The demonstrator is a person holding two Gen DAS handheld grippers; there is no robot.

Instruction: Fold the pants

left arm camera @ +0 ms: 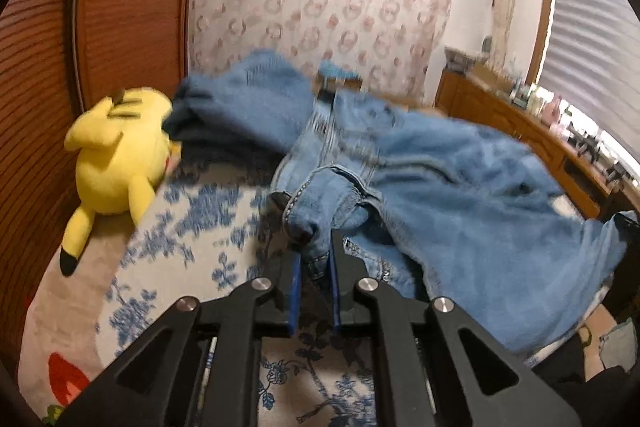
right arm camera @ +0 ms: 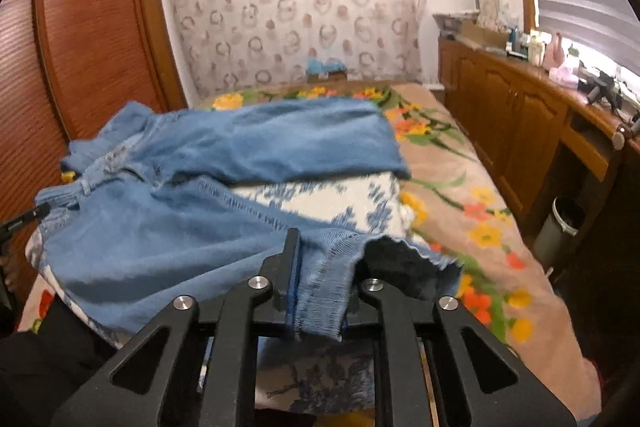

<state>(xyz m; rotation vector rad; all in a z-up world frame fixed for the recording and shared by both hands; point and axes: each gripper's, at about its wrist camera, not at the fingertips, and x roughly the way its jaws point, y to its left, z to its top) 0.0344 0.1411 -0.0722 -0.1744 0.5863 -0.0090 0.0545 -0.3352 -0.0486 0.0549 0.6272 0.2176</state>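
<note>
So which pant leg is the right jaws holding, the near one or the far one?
The near one: the right gripper is shut on the hem of the near leg of the jeans. The far leg lies flat across the bed, untouched.

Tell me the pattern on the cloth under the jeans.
White with blue floral print on the cloth, clearest in the left wrist view, beneath the jeans.

Left black two-finger gripper (left arm camera: 314,263) is clamped on blue denim pants (left arm camera: 440,179); right black gripper (right arm camera: 320,275) clamps their hem.

Right claw (right arm camera: 320,267) clamping jeans (right arm camera: 168,227) leg hem, floral bedspread (right arm camera: 480,211) beneath
</note>
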